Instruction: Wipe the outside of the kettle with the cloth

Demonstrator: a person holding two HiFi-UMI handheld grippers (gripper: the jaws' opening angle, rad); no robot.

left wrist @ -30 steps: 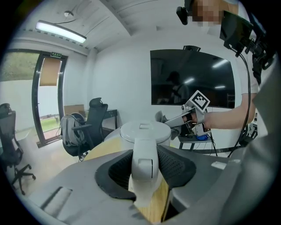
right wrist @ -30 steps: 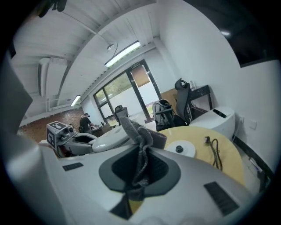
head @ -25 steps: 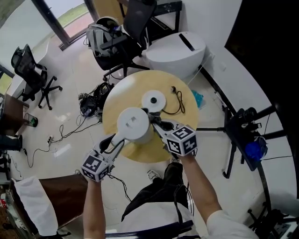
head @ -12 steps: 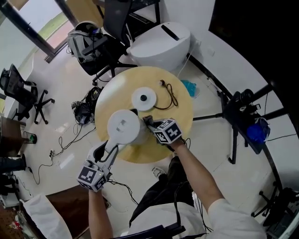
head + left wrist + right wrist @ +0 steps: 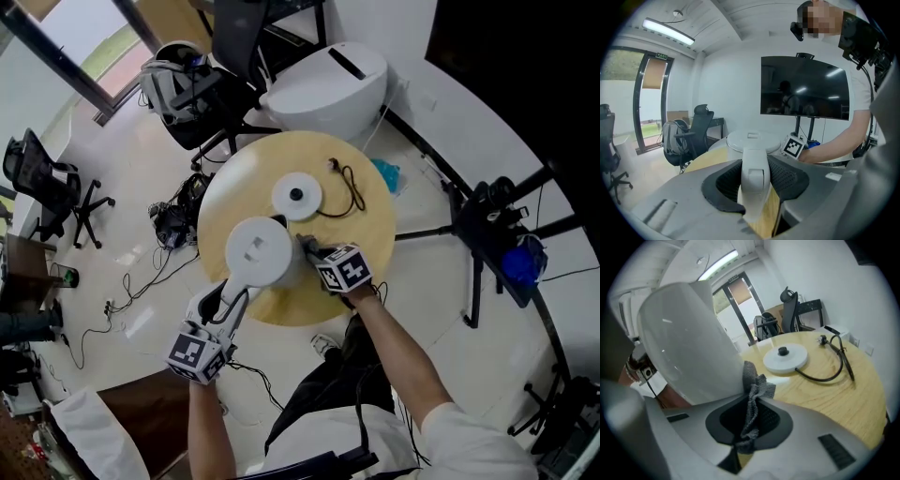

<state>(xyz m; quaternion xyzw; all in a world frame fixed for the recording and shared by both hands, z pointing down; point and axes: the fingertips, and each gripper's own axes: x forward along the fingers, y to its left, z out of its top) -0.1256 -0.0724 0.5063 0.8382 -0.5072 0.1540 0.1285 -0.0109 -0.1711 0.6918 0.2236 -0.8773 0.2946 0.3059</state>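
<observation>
Right gripper view: my right gripper (image 5: pixel 749 420) pinches the cloth (image 5: pixel 753 385) against the kettle (image 5: pixel 684 343) side; my left gripper (image 5: pixel 754 187) clamps its handle (image 5: pixel 753 164).

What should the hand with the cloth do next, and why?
Probably sweep the cloth sideways around the kettle. The right gripper pinches the cloth, whose tip seems to touch the kettle's side; the left gripper clamps the handle, steadying it.

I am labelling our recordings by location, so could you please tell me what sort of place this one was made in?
Probably an office or meeting room: swivel office chairs, a large dark screen and a round wooden table.
</observation>
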